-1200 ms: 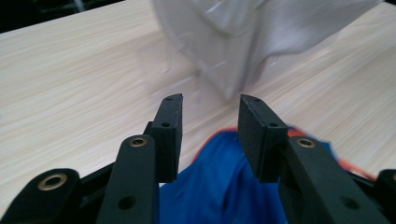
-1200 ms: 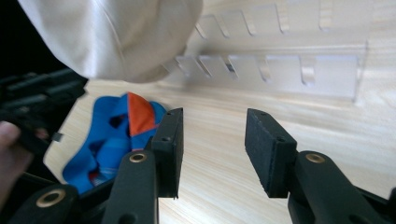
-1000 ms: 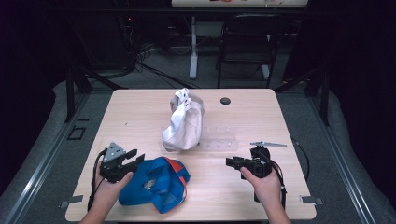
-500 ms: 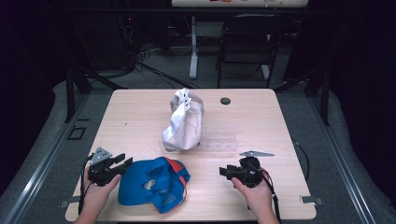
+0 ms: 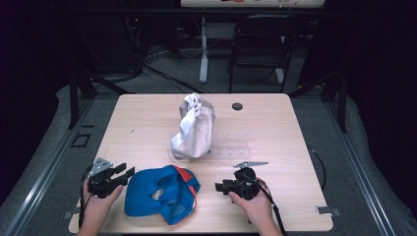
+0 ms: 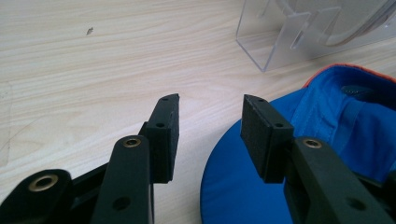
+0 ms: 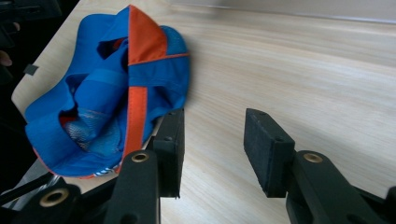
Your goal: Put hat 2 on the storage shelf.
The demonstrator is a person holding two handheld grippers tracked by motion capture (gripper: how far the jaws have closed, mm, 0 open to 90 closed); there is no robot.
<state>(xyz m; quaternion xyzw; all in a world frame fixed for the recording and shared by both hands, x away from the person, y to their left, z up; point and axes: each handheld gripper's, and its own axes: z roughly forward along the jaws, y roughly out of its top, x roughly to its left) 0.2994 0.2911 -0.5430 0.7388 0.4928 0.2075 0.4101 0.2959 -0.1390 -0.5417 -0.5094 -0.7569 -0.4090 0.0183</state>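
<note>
Left gripper (image 5: pixel 119 172): jaws wide apart, nothing between them; it hovers low at the near left of the table (image 5: pixel 147 123), just beside the blue cap's brim
Right gripper (image 5: pixel 220 187): jaws equally wide apart and empty, pointing left toward the cap from the near right, with bare wood between
Blue cap (image 5: pixel 160 194): lies upside down and crumpled near the front edge, between the two grippers; orange panels and trim show on it, and its brim edge sits under the left gripper's right jaw in the left gripper view
Step in hand: judged to be the approach, both tools lined up on the cap from either side, no grip taken yet
Next move: likely calls for the left gripper to straddle the brim edge and close, while the right closes in on the orange-trimmed side; soft cloth may slip or bunch
White cap (image 5: pixel 193 129): rests on a clear plastic stand (image 5: pixel 231 146) mid-table, well apart from the grippers
Writing: no brand or label can be read; a small mark inside the blue cap is too blurred to tell
</note>
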